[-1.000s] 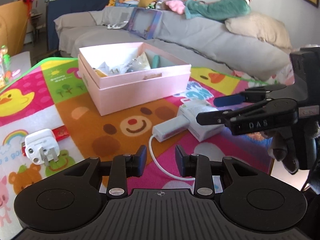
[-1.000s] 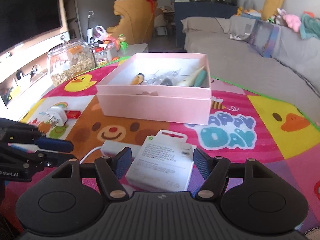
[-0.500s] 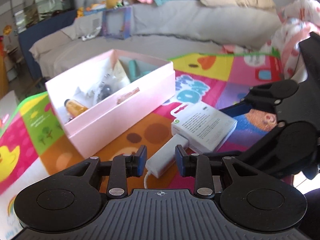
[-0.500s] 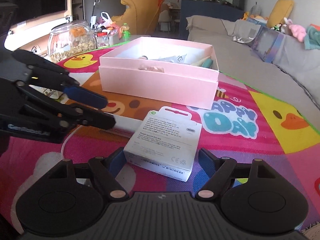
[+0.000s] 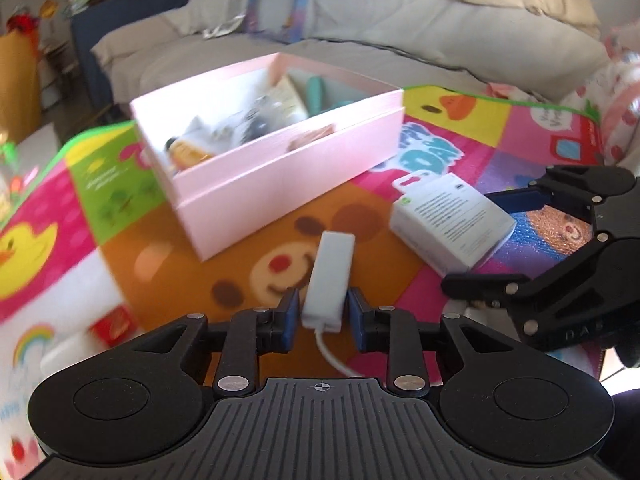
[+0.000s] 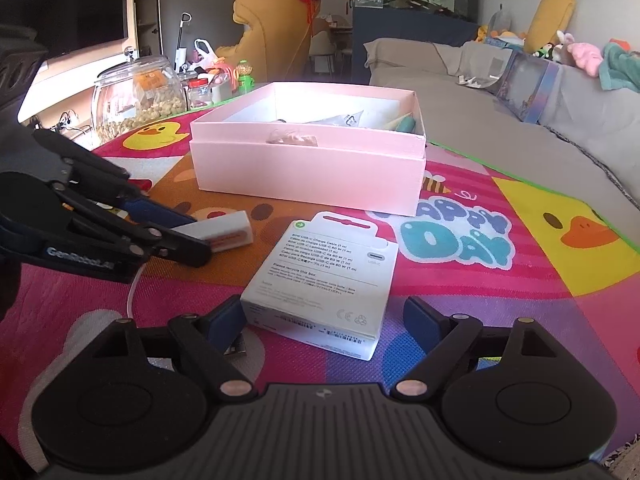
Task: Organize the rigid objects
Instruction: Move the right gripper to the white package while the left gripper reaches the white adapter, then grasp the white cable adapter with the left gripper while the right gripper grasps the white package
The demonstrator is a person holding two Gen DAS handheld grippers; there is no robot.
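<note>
A second ago the left claw (image 5: 323, 314) hung short of the white oblong plastic adapter (image 5: 330, 276) with its trailing white cord; now its blue pads bracket the adapter's near end, gapped on either side, so it is released but poised to pinch. The right claw (image 6: 325, 322) has likewise advanced until its spread, unclenched fingers flank the near end of the flat white cardboard cable box (image 6: 325, 276), the left pad about touching a corner. Both pieces lie on the colourful cartoon play mat (image 6: 500, 292) covering the tabletop, near its front edge, just before the open pale pink cardboard box (image 6: 308, 162) that already holds small items; I judge both grasps imminent, with the pink box the likely destination. The cable box label reads "60W USB-C Charge Cable (1 m)" and "Please recycle this box"; the mat says "HAPPY DAY"; the left claw's arm bears "GenRobot.AI".
</note>
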